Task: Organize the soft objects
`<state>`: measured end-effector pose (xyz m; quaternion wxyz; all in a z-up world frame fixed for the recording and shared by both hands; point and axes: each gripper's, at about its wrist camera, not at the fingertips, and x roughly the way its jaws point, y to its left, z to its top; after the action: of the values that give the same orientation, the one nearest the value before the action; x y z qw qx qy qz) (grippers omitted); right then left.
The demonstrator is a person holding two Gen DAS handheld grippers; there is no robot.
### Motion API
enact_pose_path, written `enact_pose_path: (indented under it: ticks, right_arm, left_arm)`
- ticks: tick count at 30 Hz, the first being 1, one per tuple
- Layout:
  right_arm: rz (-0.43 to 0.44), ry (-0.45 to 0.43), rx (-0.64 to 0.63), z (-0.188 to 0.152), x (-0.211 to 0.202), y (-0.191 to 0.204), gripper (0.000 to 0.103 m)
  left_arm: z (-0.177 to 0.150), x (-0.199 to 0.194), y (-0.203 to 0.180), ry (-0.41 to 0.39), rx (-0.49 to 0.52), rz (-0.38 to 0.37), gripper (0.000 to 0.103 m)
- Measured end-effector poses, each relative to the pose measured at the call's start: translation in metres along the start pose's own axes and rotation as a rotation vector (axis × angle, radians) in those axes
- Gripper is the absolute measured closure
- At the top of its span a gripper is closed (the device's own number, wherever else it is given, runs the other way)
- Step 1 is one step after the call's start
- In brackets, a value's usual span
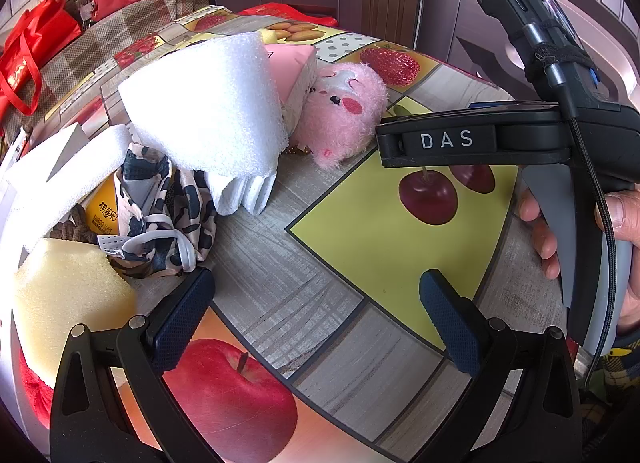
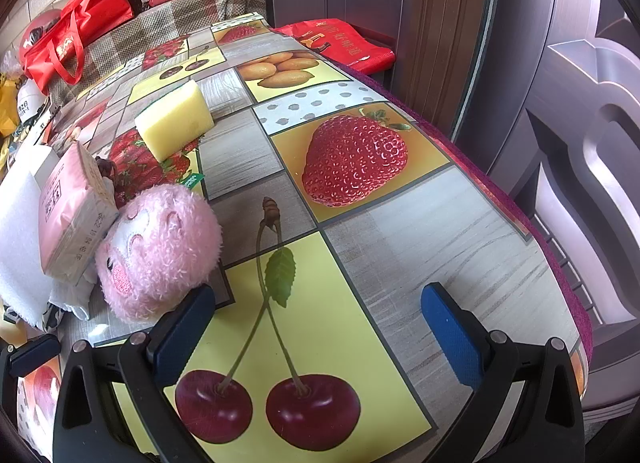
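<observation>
At the far left of the left wrist view a yellow sponge (image 1: 68, 295) lies just beside the left claw (image 1: 316, 303), whose jaws stand wide apart and hold nothing. The sponge looks light and springy; it should squash under the pads, so a pinch across its middle would likely serve better than one at a thin edge. Next to it lies a patterned cloth (image 1: 160, 215) with white elastic loops, crumpled and limp. It will probably sag and trail, so a bunched fold near its centre looks the safest hold. Above it a white foam sheet (image 1: 208, 107) is draped over the heap, touching a pink pack (image 1: 294, 59). The foam seems very light and bendy, likely to flap or tear if nipped at a corner. A doubled edge looks the better place.

Further right the plush (image 1: 340, 115) leans against the pack on the tabletop (image 1: 280, 295). Its long pile may slip a little, yet the stuffed body should give and fill the jaws. A hold across its round middle looks sound.

In the right wrist view the plush (image 2: 160, 251) sits just beside the left finger of the right claw (image 2: 318, 311), which is likewise spread wide and empty over the cherry print. A second sponge (image 2: 174, 125) lies well apart, farther back. It looks firm enough to take by its short sides.
</observation>
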<state>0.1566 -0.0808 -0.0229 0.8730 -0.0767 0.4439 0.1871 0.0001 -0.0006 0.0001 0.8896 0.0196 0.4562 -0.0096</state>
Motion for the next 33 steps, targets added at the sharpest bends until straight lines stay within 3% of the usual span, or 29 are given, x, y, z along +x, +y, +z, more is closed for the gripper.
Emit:
enact_pose_path:
  ticks: [26,30,33]
  right_arm:
    - [0.000,0.000,0.000,0.0003,0.0006,0.0009,0.000]
    - [0.000,0.000,0.000,0.0002,0.0005,0.0011,0.000]
    - [0.000,0.000,0.000,0.0001,0.0005,0.0014,0.000]
  left_arm:
    - [-0.0011,-0.0019,-0.0002,-0.004,0.004,0.003,0.000]
    - [0.0004,-0.0013,0.0006,-0.007,0.003,-0.010,0.001]
    - [-0.0021,-0.0080,-0.0007,-0.020,0.007,-0.070,0.001]
